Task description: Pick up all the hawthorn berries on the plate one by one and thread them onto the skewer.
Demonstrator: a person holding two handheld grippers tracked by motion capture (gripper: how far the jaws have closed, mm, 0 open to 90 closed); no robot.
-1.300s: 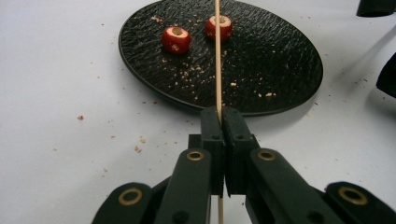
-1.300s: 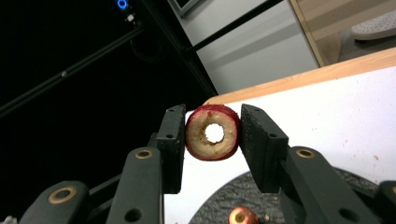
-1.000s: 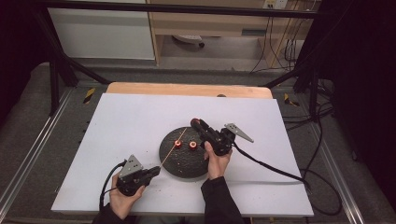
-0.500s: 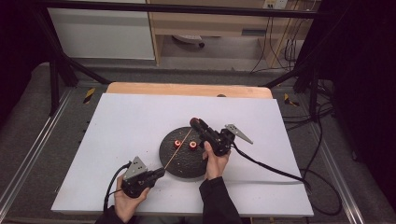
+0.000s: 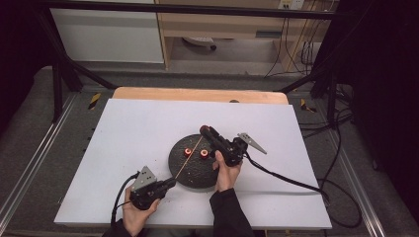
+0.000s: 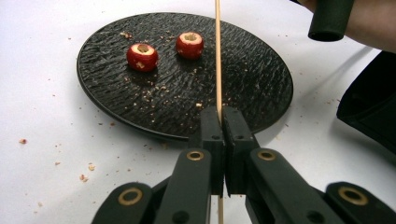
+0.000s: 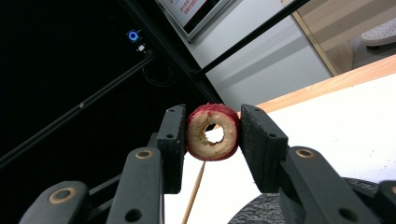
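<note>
Threading is barely begun: right gripper (image 7: 212, 133) clamps a cored fruit ring (image 7: 213, 132) above the dark plate (image 5: 197, 175), left gripper (image 6: 223, 122) pinches the bare skewer (image 6: 217, 56), two fruits (image 6: 142, 56) wait far-left on it.

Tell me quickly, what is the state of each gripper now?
Left gripper: closed on the thin wooden skewer.
Right gripper: closed on a red cored fruit ring.
</note>
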